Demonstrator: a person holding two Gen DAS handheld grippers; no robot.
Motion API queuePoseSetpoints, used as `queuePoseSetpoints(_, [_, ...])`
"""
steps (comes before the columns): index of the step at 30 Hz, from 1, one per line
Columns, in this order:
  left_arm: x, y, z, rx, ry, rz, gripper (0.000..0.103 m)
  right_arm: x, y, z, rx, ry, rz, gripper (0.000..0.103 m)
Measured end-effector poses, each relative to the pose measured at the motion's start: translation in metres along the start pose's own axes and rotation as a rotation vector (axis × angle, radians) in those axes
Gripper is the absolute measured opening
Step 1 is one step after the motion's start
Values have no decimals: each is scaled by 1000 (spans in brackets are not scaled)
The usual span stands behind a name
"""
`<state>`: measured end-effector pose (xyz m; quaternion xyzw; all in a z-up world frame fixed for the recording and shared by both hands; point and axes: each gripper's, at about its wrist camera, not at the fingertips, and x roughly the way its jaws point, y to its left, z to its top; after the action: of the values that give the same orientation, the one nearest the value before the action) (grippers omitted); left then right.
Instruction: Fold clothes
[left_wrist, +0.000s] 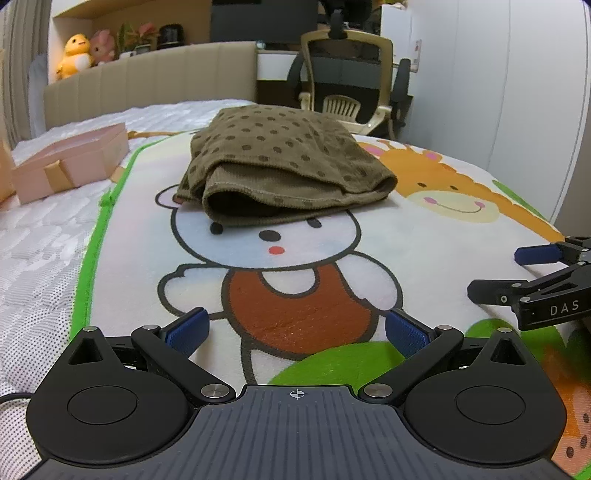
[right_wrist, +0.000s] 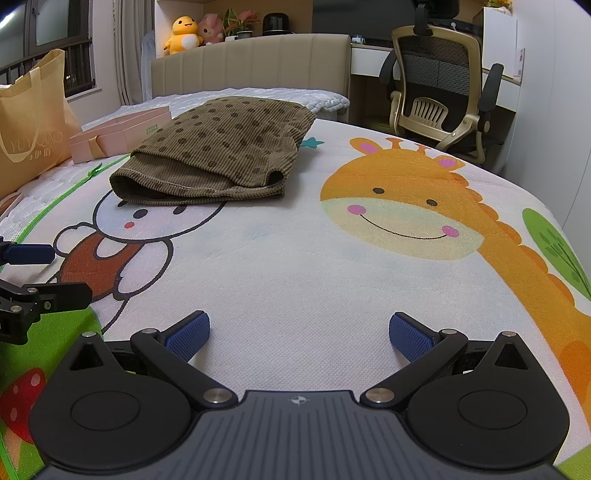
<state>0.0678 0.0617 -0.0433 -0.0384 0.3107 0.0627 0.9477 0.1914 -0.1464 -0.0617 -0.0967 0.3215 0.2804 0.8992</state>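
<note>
A pink gift box (left_wrist: 70, 162) sits far left on the mattress. The left gripper (left_wrist: 295, 330) hovers low over the cartoon play mat (left_wrist: 229, 280), jaws wide apart and empty. Far ahead lies the brown polka-dot corduroy garment (left_wrist: 280, 162), seemingly folded. The right gripper (right_wrist: 299, 332), near right, is likewise spread and empty.

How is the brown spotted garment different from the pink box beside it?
The brown polka-dot garment is soft, folded corduroy lying on the cartoon mat; the pink box is stiff and flat-sided, sitting off the mat on the white mattress. The garment has dark dots; the box is plain with a tan ribbon. Both rest on the bed, untouched.
</note>
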Motion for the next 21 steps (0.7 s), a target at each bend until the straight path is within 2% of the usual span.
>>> queuePoseSetpoints(21, [0,-3,0,17,1,17,103,0,0,0,2,0,1,103])
